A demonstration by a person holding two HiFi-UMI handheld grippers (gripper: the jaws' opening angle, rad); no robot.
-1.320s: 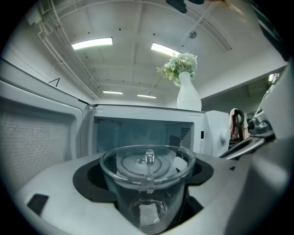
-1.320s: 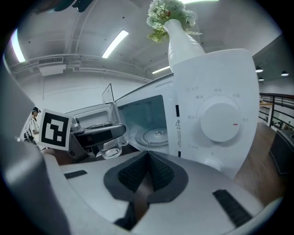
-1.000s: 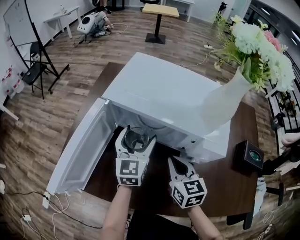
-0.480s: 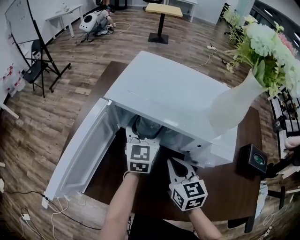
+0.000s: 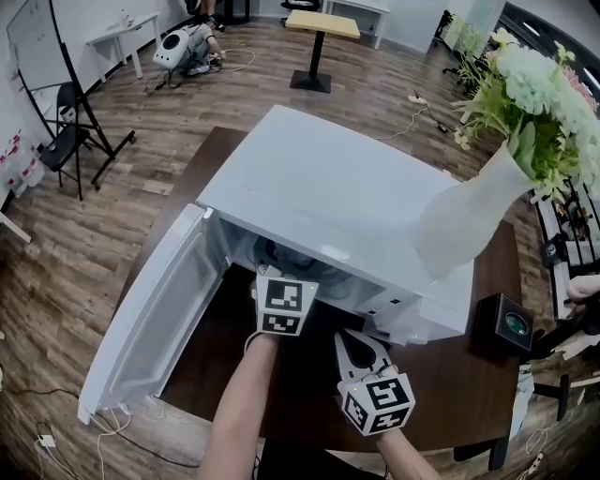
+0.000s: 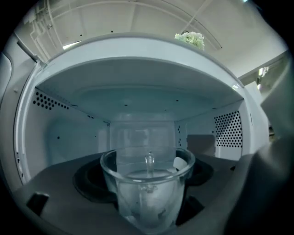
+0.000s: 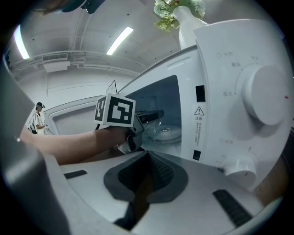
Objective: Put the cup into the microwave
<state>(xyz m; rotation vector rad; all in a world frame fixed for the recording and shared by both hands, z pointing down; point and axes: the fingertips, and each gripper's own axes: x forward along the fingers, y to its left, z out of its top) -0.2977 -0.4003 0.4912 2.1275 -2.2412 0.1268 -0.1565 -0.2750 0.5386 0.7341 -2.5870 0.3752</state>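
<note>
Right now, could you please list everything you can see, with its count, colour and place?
microwave: one, white, on the table, door open to the left
cup: one, clear glass, held inside the microwave cavity
table: one, dark brown, under the microwave
vase: one, white, at the microwave's right
flowers: one bunch, pale, in the vase
black box: one, on the table, right of the microwave
small table: one, yellow top, far behind
folding chair: one, black, far left on the floor
left gripper: one, tips inside the cavity, shut on the cup
right gripper: one, shut, empty, in front of the microwave
</note>
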